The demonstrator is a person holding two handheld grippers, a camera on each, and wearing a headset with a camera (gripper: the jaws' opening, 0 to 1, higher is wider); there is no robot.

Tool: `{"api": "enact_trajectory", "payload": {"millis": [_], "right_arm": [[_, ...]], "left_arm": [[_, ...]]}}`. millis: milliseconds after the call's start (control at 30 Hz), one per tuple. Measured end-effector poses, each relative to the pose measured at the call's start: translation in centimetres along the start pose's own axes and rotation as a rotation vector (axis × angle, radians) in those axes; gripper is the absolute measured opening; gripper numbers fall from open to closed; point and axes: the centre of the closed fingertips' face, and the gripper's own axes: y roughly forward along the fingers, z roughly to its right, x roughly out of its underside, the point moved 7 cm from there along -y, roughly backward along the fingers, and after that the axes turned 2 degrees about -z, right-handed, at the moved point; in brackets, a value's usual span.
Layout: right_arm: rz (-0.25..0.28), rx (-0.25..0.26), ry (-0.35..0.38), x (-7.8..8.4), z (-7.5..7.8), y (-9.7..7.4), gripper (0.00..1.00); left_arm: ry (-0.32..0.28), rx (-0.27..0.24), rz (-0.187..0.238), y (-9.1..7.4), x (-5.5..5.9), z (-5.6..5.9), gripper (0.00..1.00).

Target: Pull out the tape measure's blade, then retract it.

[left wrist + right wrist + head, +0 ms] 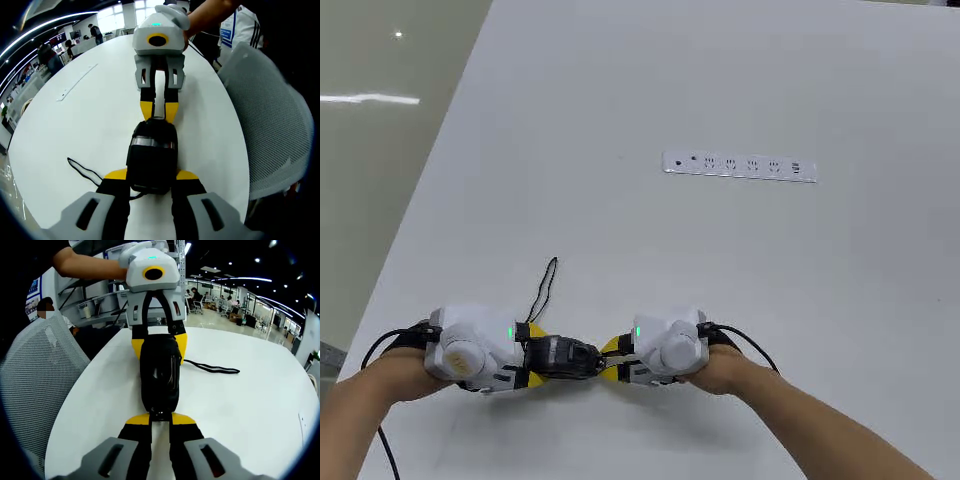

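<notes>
At the table's [720, 260] near edge the left gripper [151, 175] clamps the black tape measure [565, 357], the right gripper [160, 419] pinching its right end, the blade there too small to make out.

No text can be read. Marks on the power strip [738, 165], at 2 o'clock in the head view, are too small. A pale band on the tape measure [151, 155] and a blue poster [36, 286], at 10 o'clock in the right gripper view, are blurred.
</notes>
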Motion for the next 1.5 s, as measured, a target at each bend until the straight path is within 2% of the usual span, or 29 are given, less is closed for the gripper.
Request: {"api": "enact_trajectory", "payload": {"millis": [633,967,1500], "right_arm": [[-0.002,0.000,0.001,0.0,-0.2,-0.2,0.10],[-0.013,0.000,0.012,0.6,-0.3,-0.6,0.10],[-0.005,0.006,0.016,0.5,-0.4,-1.1,0.10]], "left_arm": [[0.006,0.000,-0.006,0.0,-0.1,0.2,0.27],[0.017,0.005,-0.013,0.2,-0.3,0.2,0.27],[0.008,0.003,-0.010,0.1,0.0,0.2,0.27]]}}
